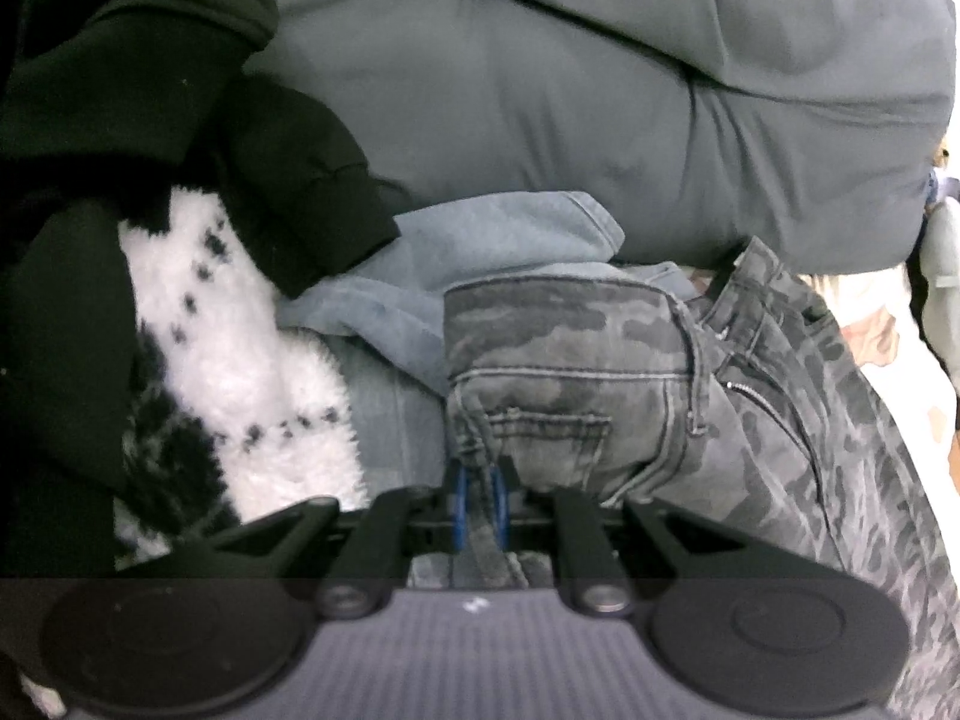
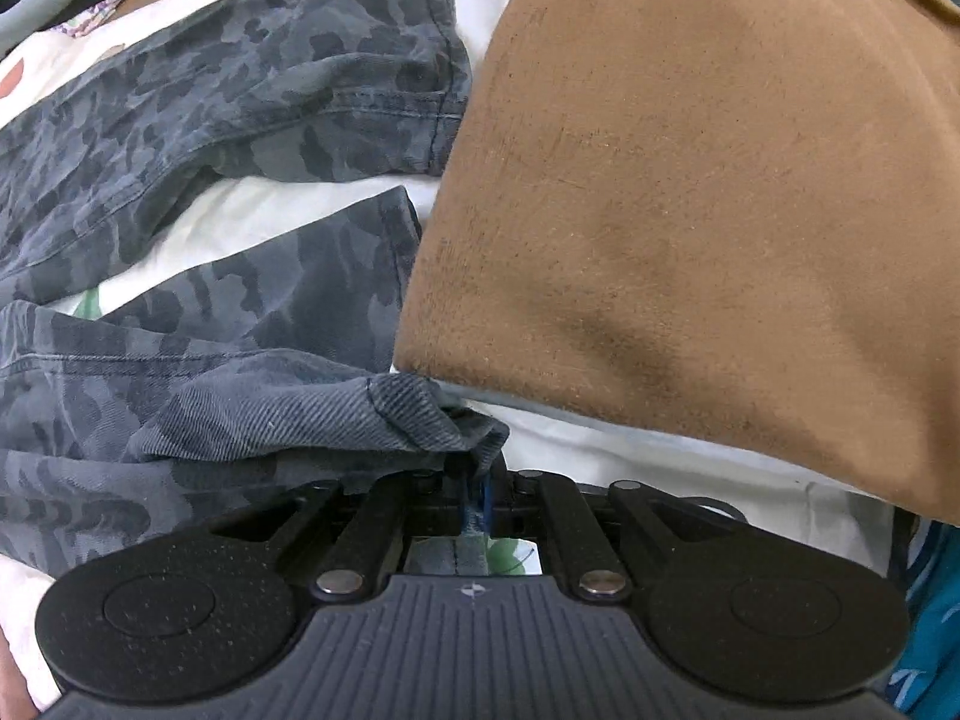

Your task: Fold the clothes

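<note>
We hold the camo jeans (image 1: 600, 360) with both tools, so that the cloth stays stretched between our hands while we bring it down on the bed (image 2: 288, 210).

The left tool (image 1: 479, 507) is closed on the waist part of the jeans: a strip of camo cloth sits between its blue pads, just below the back pocket (image 1: 540, 438). We judge that we grip here because the waistband is thick and gives a firm hold.

The right tool (image 2: 474, 498) is nearly closed on a bunched edge of the same jeans, which rises toward 11 o'clock from the pads; whether this edge is a hem or a side seam, we cannot tell. At 12 o'clock from this tool the two legs (image 2: 270, 90) lie apart on the white sheet, so the fold is not yet finished. A brown cushion (image 2: 690, 210) lies at 2 o'clock, touching the leg ends.

In the left view, other clothes wait: a light denim piece (image 1: 480, 240) at 12 o'clock, a fluffy white sweater (image 1: 228, 348) at 10 o'clock, a black garment (image 1: 120, 90) further, and a grey pillow (image 1: 600, 90) behind.
</note>
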Demonstrator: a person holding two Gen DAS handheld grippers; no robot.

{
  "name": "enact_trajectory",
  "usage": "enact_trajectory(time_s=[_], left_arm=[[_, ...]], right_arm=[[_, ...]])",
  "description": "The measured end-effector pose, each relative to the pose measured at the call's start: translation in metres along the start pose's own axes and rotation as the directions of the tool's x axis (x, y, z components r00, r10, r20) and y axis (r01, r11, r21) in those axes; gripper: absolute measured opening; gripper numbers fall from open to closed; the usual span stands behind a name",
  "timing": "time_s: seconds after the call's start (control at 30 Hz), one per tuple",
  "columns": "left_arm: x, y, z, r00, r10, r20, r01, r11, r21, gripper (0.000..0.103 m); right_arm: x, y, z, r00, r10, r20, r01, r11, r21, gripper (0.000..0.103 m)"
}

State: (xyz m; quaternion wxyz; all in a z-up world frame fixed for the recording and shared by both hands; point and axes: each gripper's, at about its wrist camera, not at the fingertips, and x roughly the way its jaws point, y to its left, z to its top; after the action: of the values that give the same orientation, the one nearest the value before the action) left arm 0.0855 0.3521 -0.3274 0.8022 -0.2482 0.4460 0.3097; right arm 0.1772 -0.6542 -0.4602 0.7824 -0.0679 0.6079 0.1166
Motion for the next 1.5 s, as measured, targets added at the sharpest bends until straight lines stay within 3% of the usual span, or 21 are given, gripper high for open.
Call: enact_trajectory(time_s=[0.07, 0.17, 0.4, 0.67, 0.8, 1.23, 1.5], left_arm=[[0.0, 0.0, 0.0, 1.0, 0.001, 0.0, -0.001, 1.0, 0.004, 0.01], [0.0, -0.001, -0.001, 1.0, 0.002, 0.001, -0.002, 1.0, 0.007, 0.01], [0.0, -0.002, -0.004, 1.0, 0.007, 0.003, -0.007, 1.0, 0.007, 0.011], [0.001, -0.003, -0.005, 1.0, 0.009, 0.001, -0.009, 1.0, 0.022, 0.011], [0.003, -0.003, -0.006, 1.0, 0.014, 0.0, -0.014, 1.0, 0.024, 0.012], [0.002, -0.004, -0.009, 1.0, 0.023, 0.0, -0.023, 0.999, 0.024, 0.012], [0.001, -0.007, -0.011, 0.999, 0.034, 0.001, -0.034, 0.999, 0.038, 0.012]], right_arm=[[-0.005, -0.005, -0.001, 1.0, 0.015, 0.007, -0.016, 0.999, 0.028, 0.013], [-0.021, -0.013, -0.007, 0.998, 0.041, 0.045, -0.044, 0.997, 0.062, 0.043], [-0.056, -0.027, -0.026, 0.987, 0.101, 0.123, -0.11, 0.991, 0.071, 0.046], [-0.066, -0.042, -0.055, 0.982, 0.132, 0.133, -0.145, 0.985, 0.094, 0.048], [-0.07, -0.046, -0.071, 0.979, 0.166, 0.118, -0.178, 0.979, 0.096, 0.057], [-0.041, -0.034, -0.118, 0.991, 0.134, 0.019, -0.133, 0.991, -0.028, 0.057], [-0.018, -0.012, -0.099, 0.99, 0.122, 0.07, -0.114, 0.988, -0.104, 0.056]])
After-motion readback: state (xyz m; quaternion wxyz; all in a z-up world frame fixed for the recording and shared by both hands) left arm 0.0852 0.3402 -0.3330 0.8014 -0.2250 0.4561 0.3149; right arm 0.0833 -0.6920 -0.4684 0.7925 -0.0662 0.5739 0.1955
